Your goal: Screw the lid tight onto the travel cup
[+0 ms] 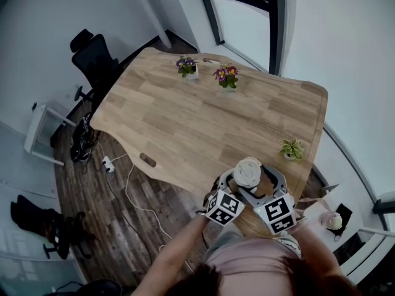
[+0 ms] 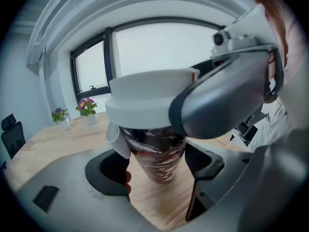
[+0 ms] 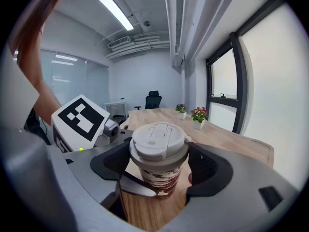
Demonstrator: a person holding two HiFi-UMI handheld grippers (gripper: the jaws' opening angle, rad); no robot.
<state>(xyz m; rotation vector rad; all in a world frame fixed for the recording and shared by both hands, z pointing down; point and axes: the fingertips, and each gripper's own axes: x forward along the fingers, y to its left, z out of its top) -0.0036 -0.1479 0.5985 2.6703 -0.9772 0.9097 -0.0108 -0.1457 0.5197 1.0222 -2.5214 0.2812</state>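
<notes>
Basically, the cup stands upright: right gripper pinches the lid on top, left gripper clamps the body just below.

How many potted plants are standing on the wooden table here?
3. On the light wooden table: a purple-flowered plant and a pink-flowered plant, both in white pots, near the far edge; a green leafy plant by the right edge. None seems hidden.
</notes>
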